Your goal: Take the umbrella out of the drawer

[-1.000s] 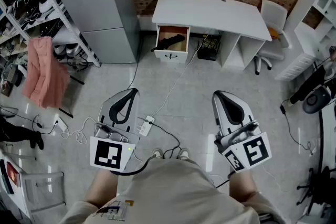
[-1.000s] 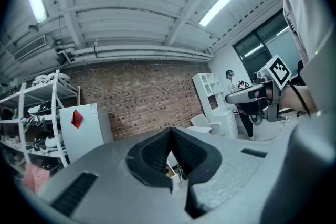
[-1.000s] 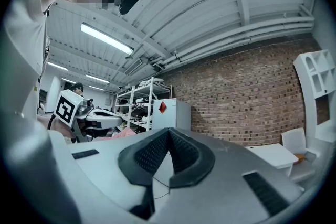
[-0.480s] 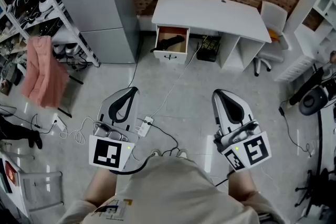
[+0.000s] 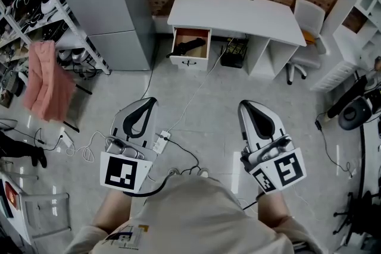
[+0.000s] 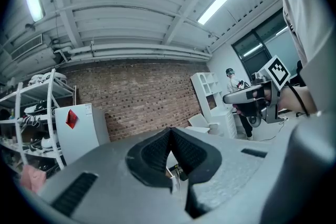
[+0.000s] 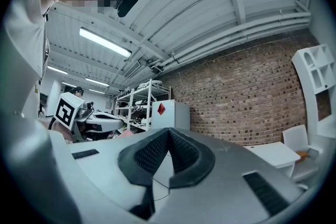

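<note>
A black folded umbrella point(image 5: 188, 46) lies in the open drawer point(image 5: 191, 60) at the left end of the white desk point(image 5: 238, 11), far ahead by the brick wall. In the head view my left gripper point(image 5: 147, 103) and right gripper point(image 5: 244, 106) are held level over the floor, well short of the desk. Both point toward it. The left gripper point(image 6: 170, 131) has its jaws together with nothing between them. The right gripper point(image 7: 168, 131) is shut and empty too.
A grey cabinet point(image 5: 101, 3) stands left of the desk, with metal shelving point(image 5: 36, 15) and a pink cloth point(image 5: 47, 83) further left. A white chair point(image 5: 306, 27) sits at the desk's right end. A power strip point(image 5: 161, 141) and cables lie on the floor between the grippers.
The whole view has moved forward a little: the desk and drawer have shifted slightly up and left in the head view. Both grippers stay shut.
</note>
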Tool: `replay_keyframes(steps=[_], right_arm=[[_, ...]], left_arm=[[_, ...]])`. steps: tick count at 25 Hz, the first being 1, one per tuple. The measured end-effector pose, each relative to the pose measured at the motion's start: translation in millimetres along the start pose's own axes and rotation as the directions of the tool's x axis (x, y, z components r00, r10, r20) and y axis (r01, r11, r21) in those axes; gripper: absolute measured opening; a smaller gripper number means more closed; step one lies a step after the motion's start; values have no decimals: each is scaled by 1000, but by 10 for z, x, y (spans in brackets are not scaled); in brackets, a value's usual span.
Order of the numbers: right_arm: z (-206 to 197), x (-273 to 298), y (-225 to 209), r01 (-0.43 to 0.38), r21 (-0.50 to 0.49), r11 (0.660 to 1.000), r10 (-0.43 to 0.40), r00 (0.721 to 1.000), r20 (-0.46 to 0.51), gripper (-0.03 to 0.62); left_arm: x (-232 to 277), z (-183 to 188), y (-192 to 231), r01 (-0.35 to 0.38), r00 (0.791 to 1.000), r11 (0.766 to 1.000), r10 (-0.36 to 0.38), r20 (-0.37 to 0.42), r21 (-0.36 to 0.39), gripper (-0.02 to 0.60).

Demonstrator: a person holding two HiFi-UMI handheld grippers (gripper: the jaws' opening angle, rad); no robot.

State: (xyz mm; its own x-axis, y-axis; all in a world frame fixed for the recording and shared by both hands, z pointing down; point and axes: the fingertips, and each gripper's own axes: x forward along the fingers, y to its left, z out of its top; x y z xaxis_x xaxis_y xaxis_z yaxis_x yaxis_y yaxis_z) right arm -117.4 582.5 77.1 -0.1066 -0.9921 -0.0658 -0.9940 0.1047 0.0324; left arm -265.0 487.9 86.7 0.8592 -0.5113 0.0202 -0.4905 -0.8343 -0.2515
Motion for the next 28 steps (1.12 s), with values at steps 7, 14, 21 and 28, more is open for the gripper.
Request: replay_keyframes(steps=[7,14,21,28], right_arm=[[-83,-134,-239,-33,-1,999,33,999,-13,6],[-179,-323,-498,-50,2,999,50,998,-26,6],[-323,-336,-633,-46,28,999,47,998,-31,6],[-413,-203,-811,-29,28,999,29,999,-19,6]], left_arm=[[195,13,-268,-12,1000,1000,12,-15,-1,8],[343,60,-555,-30,999,999,30,-11,32,8],[468,-12,-700,-19,999,998,21,-44,53,8],[689,-103,-646,-9,1000,999,10,-26,39,8]])
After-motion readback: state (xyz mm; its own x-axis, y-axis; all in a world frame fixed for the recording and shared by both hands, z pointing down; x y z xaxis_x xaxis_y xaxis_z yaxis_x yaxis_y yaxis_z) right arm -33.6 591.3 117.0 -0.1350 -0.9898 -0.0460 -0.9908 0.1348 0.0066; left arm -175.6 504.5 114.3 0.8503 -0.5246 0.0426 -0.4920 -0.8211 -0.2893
